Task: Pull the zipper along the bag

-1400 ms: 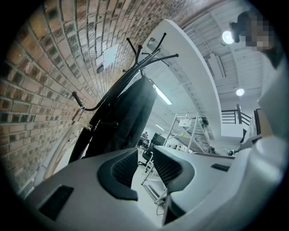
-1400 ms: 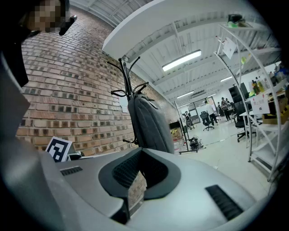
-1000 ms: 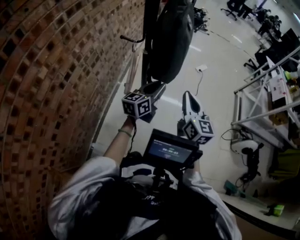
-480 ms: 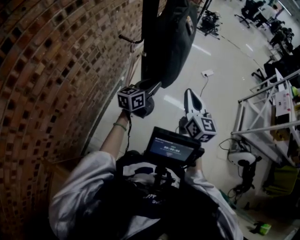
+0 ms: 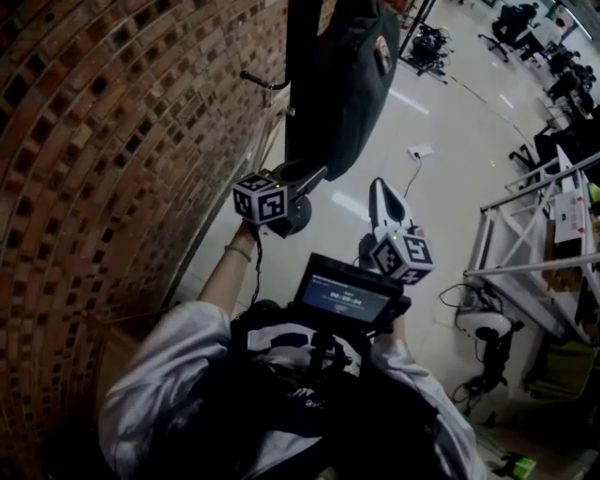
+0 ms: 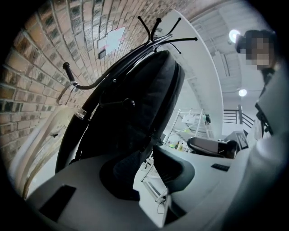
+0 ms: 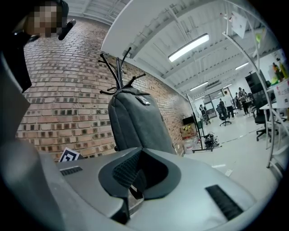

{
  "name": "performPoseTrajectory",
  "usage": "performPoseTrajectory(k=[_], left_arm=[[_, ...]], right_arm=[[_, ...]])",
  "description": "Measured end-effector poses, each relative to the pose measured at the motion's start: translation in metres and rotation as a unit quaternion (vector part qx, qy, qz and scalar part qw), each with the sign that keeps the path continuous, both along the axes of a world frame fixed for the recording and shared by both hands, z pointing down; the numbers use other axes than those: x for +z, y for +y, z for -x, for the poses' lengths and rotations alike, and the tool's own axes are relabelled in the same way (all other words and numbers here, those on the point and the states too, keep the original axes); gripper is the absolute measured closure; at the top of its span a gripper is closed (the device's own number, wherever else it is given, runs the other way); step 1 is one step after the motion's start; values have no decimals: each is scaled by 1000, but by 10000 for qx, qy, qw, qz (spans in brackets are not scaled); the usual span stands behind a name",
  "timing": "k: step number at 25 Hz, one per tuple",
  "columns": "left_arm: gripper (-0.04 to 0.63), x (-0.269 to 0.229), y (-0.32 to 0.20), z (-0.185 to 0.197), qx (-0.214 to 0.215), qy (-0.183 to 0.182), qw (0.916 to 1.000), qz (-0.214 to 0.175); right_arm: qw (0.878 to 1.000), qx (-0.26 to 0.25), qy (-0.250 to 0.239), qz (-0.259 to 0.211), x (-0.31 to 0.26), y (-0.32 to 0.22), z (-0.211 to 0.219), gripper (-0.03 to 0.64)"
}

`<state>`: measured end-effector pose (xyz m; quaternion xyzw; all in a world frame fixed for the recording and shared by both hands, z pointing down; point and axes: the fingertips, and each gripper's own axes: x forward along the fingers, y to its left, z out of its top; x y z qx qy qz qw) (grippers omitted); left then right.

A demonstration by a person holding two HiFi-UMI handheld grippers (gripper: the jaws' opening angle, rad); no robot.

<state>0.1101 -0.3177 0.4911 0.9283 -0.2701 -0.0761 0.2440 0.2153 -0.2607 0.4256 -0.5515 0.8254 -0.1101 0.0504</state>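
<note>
A dark grey backpack [image 5: 342,75] hangs on a black coat rack [image 5: 300,56] beside a brick wall. In the left gripper view the backpack [image 6: 131,113] fills the middle, and its lower end reaches down to the jaws. My left gripper [image 5: 314,173] is just under the bag's bottom, open, with floor showing in the gap between its jaws [image 6: 146,173]. My right gripper [image 5: 382,202] is held lower and to the right, away from the bag, shut on nothing. The backpack [image 7: 135,122] stands some way ahead of the right gripper [image 7: 137,180]. No zipper pull can be made out.
The curved brick wall [image 5: 112,141] runs along the left. A hook [image 5: 258,80] sticks out from the rack. Metal shelving [image 5: 525,216] stands at the right, a cable and socket [image 5: 420,150] lie on the floor, and office chairs [image 5: 511,19] are far back. A small screen [image 5: 342,298] sits at the person's chest.
The head view has shifted a little, so the bag sits higher and larger in frame. The left gripper has drifted slightly left under the bag. The right gripper has hardly moved.
</note>
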Motion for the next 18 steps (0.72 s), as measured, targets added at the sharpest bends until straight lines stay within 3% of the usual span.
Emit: performPoseTrajectory(k=[6, 10, 14, 18], left_arm=[[502, -15, 7, -6, 378, 697, 9968, -57], [512, -18, 2, -9, 424, 834, 9956, -84], [548, -20, -4, -8, 219, 1048, 9941, 168], [549, -21, -3, -12, 162, 823, 9965, -14]], right_arm=[[9999, 92, 34, 88, 4, -1, -3, 615], [9998, 167, 30, 81, 3, -2, -3, 615], [9997, 204, 38, 119, 4, -1, -2, 615], [9995, 270, 49, 135, 5, 1, -4, 615]])
